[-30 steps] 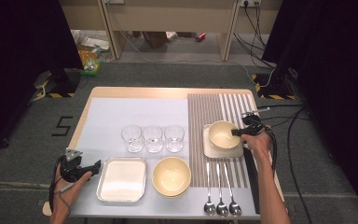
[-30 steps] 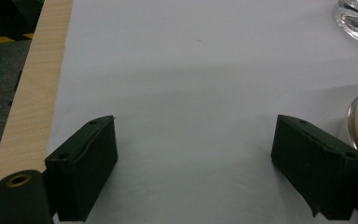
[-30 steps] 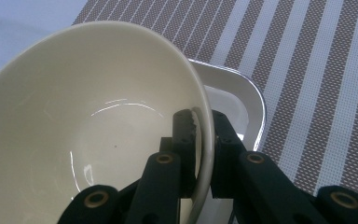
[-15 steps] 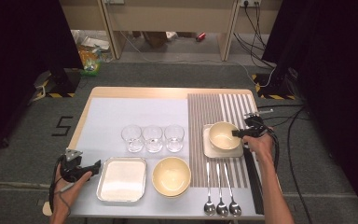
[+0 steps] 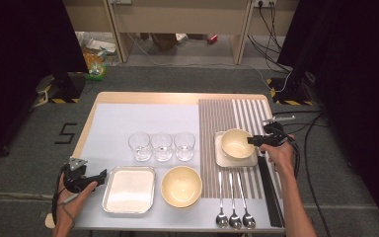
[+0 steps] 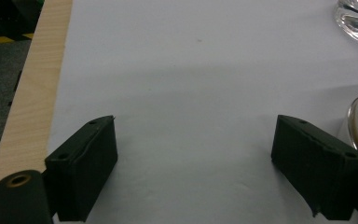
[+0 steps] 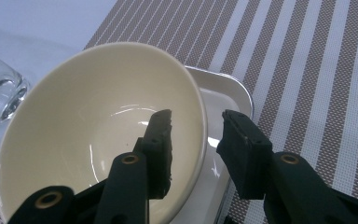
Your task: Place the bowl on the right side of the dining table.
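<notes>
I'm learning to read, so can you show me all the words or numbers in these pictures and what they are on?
"5": a black number marked on the grey floor, left of the table.
No other words, labels or numbers can be read on the dishes, glasses, spoons or mats.

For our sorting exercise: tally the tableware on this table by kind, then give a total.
Glasses: 3
Spoons: 3
Bowls: at least 2; the front bowl may be a stack
Trays: 2
Total: 10
</notes>
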Tool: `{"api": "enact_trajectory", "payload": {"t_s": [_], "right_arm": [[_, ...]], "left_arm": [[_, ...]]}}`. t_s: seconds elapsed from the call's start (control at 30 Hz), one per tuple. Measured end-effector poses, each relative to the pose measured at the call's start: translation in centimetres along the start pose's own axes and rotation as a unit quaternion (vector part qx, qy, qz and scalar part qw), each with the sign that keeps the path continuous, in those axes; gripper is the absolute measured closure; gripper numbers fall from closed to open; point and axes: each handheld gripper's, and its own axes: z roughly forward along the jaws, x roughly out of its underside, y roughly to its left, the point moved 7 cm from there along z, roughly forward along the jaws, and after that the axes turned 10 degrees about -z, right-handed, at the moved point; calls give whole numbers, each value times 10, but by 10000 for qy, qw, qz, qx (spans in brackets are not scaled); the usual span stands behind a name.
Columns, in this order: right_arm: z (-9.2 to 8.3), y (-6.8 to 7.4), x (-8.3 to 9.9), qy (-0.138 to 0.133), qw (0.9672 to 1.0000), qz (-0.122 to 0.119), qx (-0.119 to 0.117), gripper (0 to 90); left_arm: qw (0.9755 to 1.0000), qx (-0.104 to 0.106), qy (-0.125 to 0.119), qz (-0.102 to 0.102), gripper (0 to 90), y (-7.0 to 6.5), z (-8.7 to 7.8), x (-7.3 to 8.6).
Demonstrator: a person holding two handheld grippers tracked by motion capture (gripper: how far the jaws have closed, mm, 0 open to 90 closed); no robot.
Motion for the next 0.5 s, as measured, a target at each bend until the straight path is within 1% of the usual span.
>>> {"api": "enact_trajectory", "payload": {"t_s": [0.07, 0.1, 0.13, 0.17, 0.23, 0.27, 0.3, 0.33, 0.37, 0.5], "right_arm": [[0, 0, 1, 41, 10000, -4, 18, 645], [2, 1, 2, 76, 10000, -44, 36, 661], [3, 2, 3, 72, 9999, -115, 10, 699], [3, 2, 3, 72, 9999, -115, 10, 699], [4, 5, 4, 88, 9998, -189, 16, 723], [5, 5, 4, 117, 9996, -261, 67, 734], [5, 6, 4, 147, 9993, -324, 126, 734], [5, 7, 4, 152, 9992, -350, 128, 734], [4, 7, 5, 173, 9990, -376, 182, 734], [3, 8, 7, 193, 9986, -445, 195, 749]], "left_arm": [[10000, -1, 2, 1, 135, 0, 0, 0], [10000, 0, 1, 2, 135, 0, 0, 0], [10000, 5, 12, 1, 135, 0, 0, 0], [10000, 7, 13, 0, 135, 0, 0, 0], [10000, 6, 13, 2, 135, 0, 0, 0], [10000, -1, -2, 0, 135, 0, 0, 0], [10000, 0, 0, 2, 135, 0, 0, 0], [10000, 5, 14, 3, 135, 0, 0, 0], [10000, 6, 12, 1, 135, 0, 0, 0], [10000, 4, 8, 1, 135, 0, 0, 0]]}}
